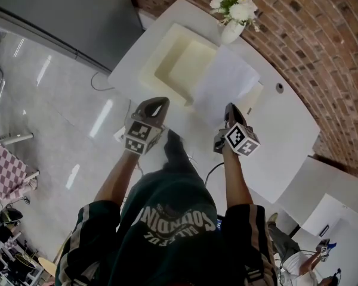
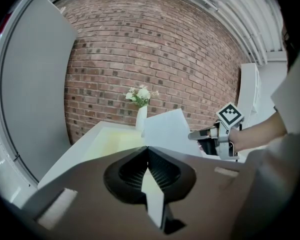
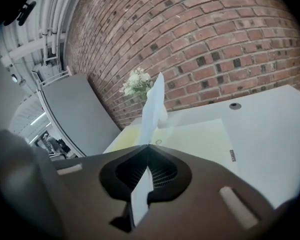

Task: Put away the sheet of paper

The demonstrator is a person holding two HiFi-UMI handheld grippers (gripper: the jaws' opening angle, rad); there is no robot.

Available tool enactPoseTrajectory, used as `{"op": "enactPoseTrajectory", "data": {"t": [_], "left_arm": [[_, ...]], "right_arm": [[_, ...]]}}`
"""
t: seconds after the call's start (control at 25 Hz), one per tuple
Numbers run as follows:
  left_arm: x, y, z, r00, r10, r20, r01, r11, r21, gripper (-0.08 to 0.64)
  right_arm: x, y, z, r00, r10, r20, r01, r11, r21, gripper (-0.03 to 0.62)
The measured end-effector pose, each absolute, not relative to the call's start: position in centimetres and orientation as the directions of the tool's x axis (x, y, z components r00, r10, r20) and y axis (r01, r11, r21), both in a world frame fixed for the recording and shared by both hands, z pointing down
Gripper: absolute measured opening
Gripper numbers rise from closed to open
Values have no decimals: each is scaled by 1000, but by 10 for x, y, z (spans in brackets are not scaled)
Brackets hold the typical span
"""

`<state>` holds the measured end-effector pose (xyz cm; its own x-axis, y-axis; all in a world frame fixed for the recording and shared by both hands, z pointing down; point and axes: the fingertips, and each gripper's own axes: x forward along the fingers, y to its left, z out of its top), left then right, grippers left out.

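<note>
Presently the sheet of paper (image 1: 227, 82) is pinched by its near edge between the jaws of the right gripper (image 1: 230, 107). It is held out ahead of those jaws, away from the person and toward the vase (image 1: 231, 31), above the right part of the cream tray (image 1: 167, 52). The left gripper (image 1: 160, 103) is kept just to the left, jaws pressed together on nothing, clear of the sheet. Since the tray's hollow lies ahead and leftward, lowering by the right gripper alone is judged sufficient.

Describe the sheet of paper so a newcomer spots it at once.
On the white table by the brick wall, find the cream open box beside the flower vase. The sheet of paper is held above it, pinched in the right tool: thin, flat, plain white.
</note>
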<state>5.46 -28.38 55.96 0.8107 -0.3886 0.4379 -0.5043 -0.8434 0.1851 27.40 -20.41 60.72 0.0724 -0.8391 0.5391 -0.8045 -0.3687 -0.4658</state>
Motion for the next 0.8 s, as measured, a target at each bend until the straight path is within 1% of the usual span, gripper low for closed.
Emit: {"op": "enactPoseTrajectory", "data": {"t": [0.48, 0.8], "left_arm": [[68, -280, 576, 808, -359, 468, -490, -849, 195, 11], [68, -289, 581, 800, -365, 476, -504, -840, 201, 11]], "right_arm": [[284, -214, 647, 0, -801, 599, -730, -410, -547, 2], [282, -227, 663, -49, -782, 621, -716, -406, -568, 2]]}}
